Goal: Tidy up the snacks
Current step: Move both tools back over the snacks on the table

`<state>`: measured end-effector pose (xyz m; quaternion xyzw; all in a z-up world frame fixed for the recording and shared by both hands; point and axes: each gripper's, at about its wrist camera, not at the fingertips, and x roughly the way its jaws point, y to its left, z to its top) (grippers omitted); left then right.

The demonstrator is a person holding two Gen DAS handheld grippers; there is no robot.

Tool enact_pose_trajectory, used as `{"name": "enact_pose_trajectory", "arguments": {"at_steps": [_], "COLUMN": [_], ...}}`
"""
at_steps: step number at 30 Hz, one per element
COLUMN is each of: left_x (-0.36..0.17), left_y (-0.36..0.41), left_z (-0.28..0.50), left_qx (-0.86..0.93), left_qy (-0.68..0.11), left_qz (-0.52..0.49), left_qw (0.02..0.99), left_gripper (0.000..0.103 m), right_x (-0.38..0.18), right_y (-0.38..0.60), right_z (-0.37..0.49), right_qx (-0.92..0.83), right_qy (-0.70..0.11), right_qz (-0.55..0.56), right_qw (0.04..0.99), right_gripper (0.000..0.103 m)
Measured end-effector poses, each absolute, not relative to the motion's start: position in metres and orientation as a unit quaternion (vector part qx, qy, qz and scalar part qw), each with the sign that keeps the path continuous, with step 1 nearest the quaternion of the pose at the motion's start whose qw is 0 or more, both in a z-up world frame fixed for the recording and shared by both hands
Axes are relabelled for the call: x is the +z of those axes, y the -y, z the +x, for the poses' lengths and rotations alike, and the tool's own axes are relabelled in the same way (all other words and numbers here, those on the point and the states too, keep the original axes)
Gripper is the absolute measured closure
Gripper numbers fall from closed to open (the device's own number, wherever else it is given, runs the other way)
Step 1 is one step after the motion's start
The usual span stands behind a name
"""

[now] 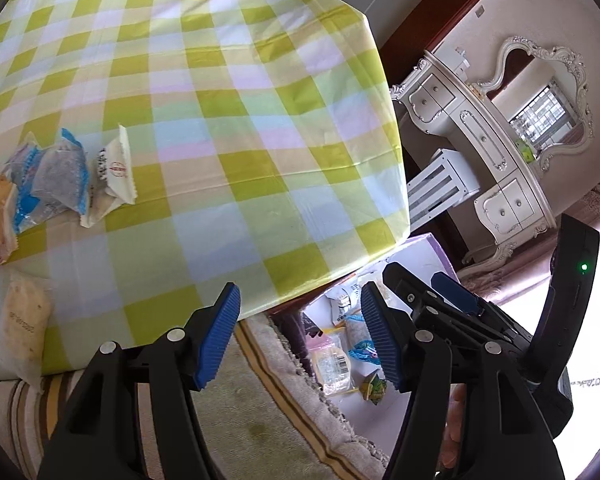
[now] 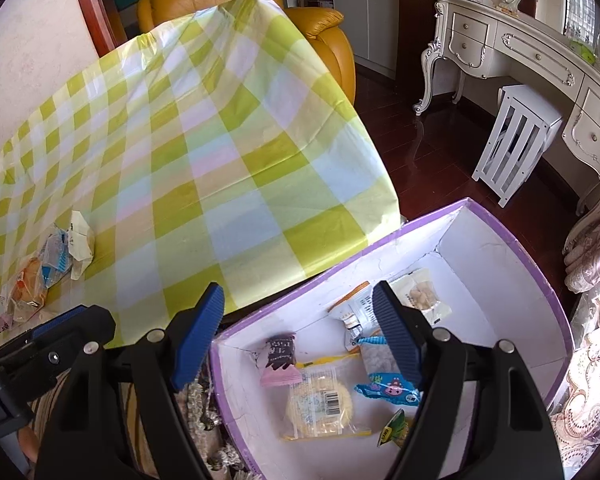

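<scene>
Right wrist view: right gripper [image 2: 298,336] spread, empty, over purple-rimmed white cardboard box [image 2: 512,240]; left gripper [image 1: 300,336] spread, empty. Next: swing to wrapped snack pile [image 2: 52,268] on checked surface [image 2: 220,160], pinch one pkt by edge

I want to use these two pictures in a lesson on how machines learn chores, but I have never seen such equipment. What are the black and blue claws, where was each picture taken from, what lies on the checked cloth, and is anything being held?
No robot here: a person holds a two-finger gripper in each hand, with a wide-angle camera on each looking along its fingers. One picture is from the left gripper, the other from the right gripper; the blue parts are the finger pads.

On the table with the checked cloth lies a small cluster of wrapped snacks, with one more packet near the table's edge. Beside the table, lower down, stands a purple-rimmed box that already holds several snacks, among them a clear-wrapped yellow biscuit and a blue packet.

Both grippers are open and hold nothing.
</scene>
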<state>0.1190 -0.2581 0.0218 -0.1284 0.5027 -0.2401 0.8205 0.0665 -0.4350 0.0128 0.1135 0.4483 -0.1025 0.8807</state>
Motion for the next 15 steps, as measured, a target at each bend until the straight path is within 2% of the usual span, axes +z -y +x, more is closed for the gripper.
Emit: {"name": "enact_pose_trajectory", "arguments": {"at_steps": [15], "left_x": [0.015], "left_y": [0.129], "left_z": [0.105], "left_qx": [-0.133], "left_qy": [-0.508], "left_qz": [-0.195], "left_qw": [0.828], "left_gripper": [0.041], "right_x": [0.024], "right_y": [0.367], "right_z": [0.080], "right_qx": [-0.025], "right_qy": [-0.454], "right_qz": [0.075], "right_qw": [0.888], "right_gripper": [0.026]}}
